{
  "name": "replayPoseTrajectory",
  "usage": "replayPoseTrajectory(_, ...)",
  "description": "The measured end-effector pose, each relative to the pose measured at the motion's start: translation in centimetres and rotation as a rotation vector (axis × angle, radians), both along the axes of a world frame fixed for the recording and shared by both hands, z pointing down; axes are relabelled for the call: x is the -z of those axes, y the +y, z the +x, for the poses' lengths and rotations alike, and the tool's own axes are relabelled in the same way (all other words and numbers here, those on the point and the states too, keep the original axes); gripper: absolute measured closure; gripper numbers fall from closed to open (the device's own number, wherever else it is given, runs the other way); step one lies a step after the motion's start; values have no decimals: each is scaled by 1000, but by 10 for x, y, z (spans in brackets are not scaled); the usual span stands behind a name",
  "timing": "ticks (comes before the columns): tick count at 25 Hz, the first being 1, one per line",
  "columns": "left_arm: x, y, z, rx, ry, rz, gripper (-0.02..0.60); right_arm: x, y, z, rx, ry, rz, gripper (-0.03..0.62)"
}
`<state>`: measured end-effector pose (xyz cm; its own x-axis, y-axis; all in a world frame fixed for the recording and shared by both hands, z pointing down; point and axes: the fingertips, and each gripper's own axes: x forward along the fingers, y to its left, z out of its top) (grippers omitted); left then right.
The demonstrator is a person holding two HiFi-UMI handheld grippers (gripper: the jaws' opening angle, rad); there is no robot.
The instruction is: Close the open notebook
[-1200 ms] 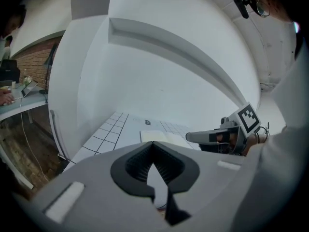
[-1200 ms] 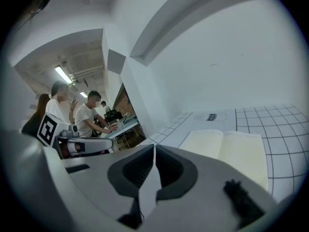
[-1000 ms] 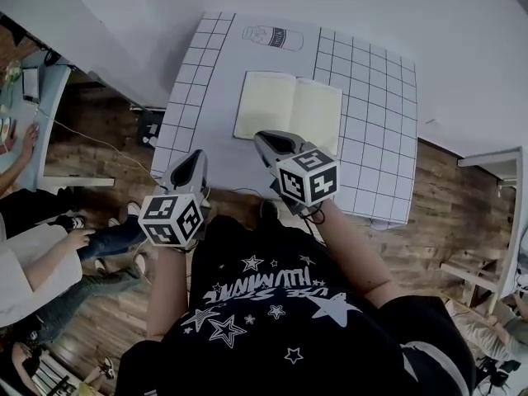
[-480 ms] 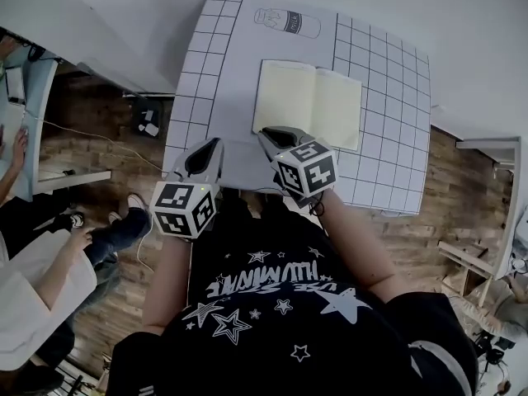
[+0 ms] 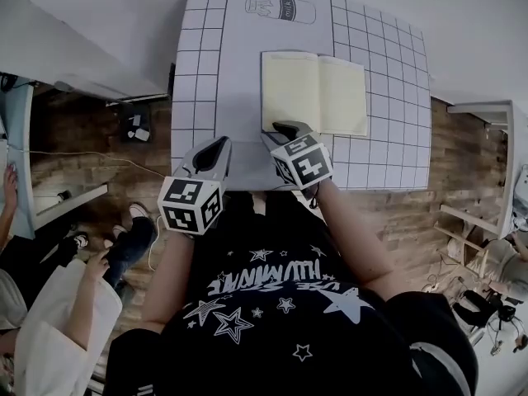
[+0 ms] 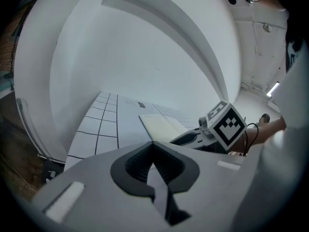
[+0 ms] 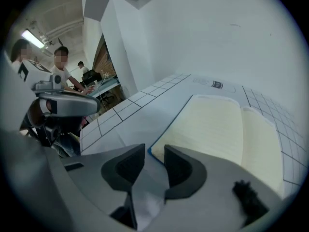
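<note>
Nearest to me, the left hand-held gripper (image 5: 222,142) is over the near edge of the counter (image 5: 216,73). Its jaws are together and nothing is in them. It is left of the notebook (image 5: 314,93) and apart from it. I cannot tell if its tip touches the counter.

Just beside it, to the right, the right hand-held gripper (image 5: 285,127) points down at the near left corner of the notebook. Its jaws have just been opening and now stand apart. In the right gripper view (image 7: 154,151) the blue corner of the cover is at the mouth of the gap between the tips, and the pads do not press on it.

The notebook lies open and flat, cream pages up, with its spine running away from me. Its near edge is close to the near edge of the counter, with only a narrow bare strip between. On its left there is a wide plain band of counter and then the grid (image 5: 191,64) up to the left edge. On its right, grid squares go up to the right edge.

Beyond its far edge there is free surface, then a bottle drawing (image 5: 280,9) near the far edge, and behind it the white wall (image 5: 99,23). Wooden floor (image 5: 99,139) shows on both sides of the counter.
</note>
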<state>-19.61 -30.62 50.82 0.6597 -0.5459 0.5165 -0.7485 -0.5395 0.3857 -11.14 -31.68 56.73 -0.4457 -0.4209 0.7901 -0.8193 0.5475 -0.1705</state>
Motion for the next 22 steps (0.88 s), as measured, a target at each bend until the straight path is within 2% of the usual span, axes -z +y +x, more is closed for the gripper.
replayPoseTrajectory(7,-10,-12,-3,-59,12,-13,572,-10,-5,-6,38,154,60,461)
replayPoseTrajectory(11,-14,-15,-8,-82,17,-21,572,-11,-7,-5,23,221,83,462)
replayPoseTrajectory(13,-16,-15,-11,-90,17,-26,572,-11,-8,-4,3,211,78,466)
replayPoseTrajectory(16,-18,-16,-16,-100,13,-25,572,-11,-9,-2,-35,155,51,512)
replayPoseTrajectory(17,-19,-16,-18,-101,11,-24,572,-11,-9,-3,-40,139,40,548)
replayPoseTrajectory(22,-17,-16,-20,-100,2,-17,572,-11,-9,-2,2,162,39,572)
